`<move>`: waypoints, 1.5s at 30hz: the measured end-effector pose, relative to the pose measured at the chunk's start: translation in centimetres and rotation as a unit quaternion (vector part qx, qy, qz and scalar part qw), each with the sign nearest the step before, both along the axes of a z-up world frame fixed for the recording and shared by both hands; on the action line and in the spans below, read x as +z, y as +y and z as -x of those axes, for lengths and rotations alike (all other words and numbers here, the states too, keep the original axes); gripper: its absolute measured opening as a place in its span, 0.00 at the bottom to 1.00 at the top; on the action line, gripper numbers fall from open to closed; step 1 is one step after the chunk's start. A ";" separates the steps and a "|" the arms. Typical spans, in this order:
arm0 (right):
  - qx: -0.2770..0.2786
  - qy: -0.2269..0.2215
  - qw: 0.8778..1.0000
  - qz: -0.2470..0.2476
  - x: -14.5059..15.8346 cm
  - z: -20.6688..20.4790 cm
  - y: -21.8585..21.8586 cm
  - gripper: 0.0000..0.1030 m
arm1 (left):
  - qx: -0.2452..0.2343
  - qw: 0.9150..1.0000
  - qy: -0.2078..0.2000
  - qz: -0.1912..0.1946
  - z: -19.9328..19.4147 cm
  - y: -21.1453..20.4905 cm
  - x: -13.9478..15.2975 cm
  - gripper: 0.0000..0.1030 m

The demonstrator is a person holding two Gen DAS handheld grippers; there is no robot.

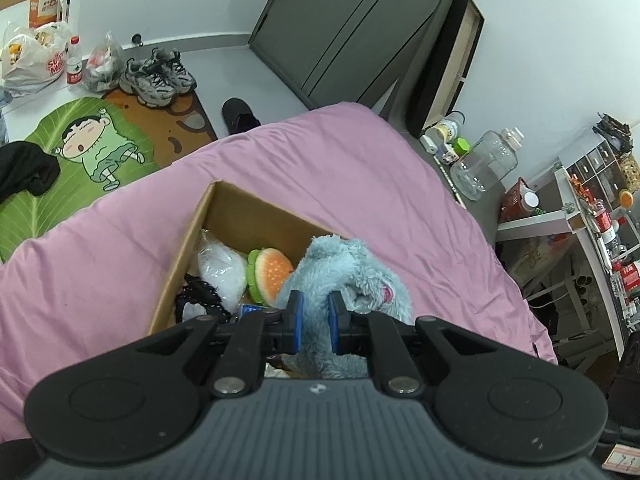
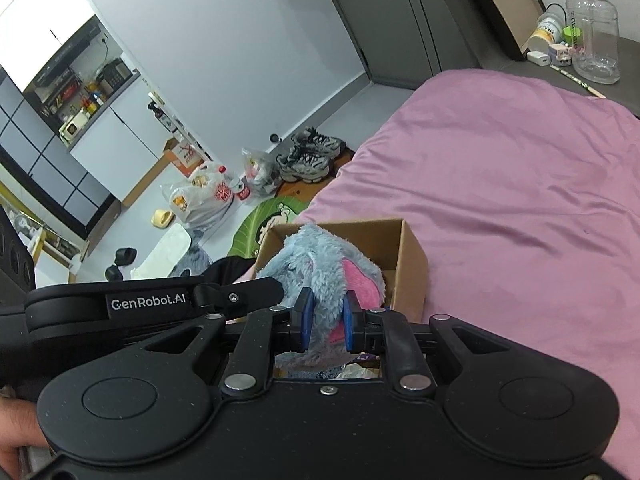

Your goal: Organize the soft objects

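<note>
Together, the left gripper [image 1: 316,322] and right gripper [image 2: 326,322] angled downward over the cardboard box [image 1: 256,212] on the bed [image 1: 360,168], both jaws clenched on the blue plush toy [image 1: 344,268], draped over the box's rim.

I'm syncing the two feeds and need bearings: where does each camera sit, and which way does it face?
Left wrist view: on the left gripper, looking along its fingers across the cardboard box on the pink bed toward the wardrobe; only that gripper shows.
Right wrist view: on the right gripper, looking toward the kitchen; the left gripper's body and a hand show.
Shared: both clamp the blue plush toy over the box.
</note>
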State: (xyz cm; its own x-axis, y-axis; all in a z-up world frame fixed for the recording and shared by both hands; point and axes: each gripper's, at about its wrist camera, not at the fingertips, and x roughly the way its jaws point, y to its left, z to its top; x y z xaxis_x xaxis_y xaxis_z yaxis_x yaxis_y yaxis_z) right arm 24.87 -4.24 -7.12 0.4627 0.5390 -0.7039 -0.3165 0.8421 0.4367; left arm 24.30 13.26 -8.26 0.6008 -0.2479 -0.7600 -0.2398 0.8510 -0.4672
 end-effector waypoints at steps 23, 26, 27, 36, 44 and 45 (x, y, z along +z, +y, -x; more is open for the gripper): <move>-0.023 0.029 0.999 0.012 0.9 0.5 -4.2 0.50 | -0.008 0.998 0.041 -0.050 -0.1 -1.0 -0.3 0.40; -0.037 0.027 0.999 0.014 1.4 1.1 -5.6 0.56 | -0.010 0.997 0.037 -0.062 0.5 -1.4 0.5 0.55; -0.042 0.026 0.999 0.014 1.5 1.3 -6.0 0.59 | -0.012 0.997 0.033 -0.067 0.8 -1.6 0.8 0.59; -0.081 -0.007 0.996 0.026 3.4 3.9 -9.4 0.85 | -0.027 0.995 0.015 -0.093 2.8 -3.6 2.6 0.69; -0.103 -0.030 0.994 0.019 4.3 6.8 -11.7 0.98 | -0.049 0.990 -0.001 -0.133 5.2 -5.7 4.7 0.82; -0.106 -0.032 0.994 0.018 4.3 7.2 -12.0 0.98 | -0.049 0.989 -0.002 -0.137 5.4 -5.9 4.9 0.84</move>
State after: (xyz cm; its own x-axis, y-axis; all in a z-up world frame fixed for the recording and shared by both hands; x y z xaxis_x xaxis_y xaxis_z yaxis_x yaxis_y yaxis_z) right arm 17.67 -16.24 -2.78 0.6068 0.3995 -0.6871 -0.1568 0.9077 0.3893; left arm 18.86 7.37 -3.38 0.5878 -0.0906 -0.8039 -0.1474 0.9651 -0.2165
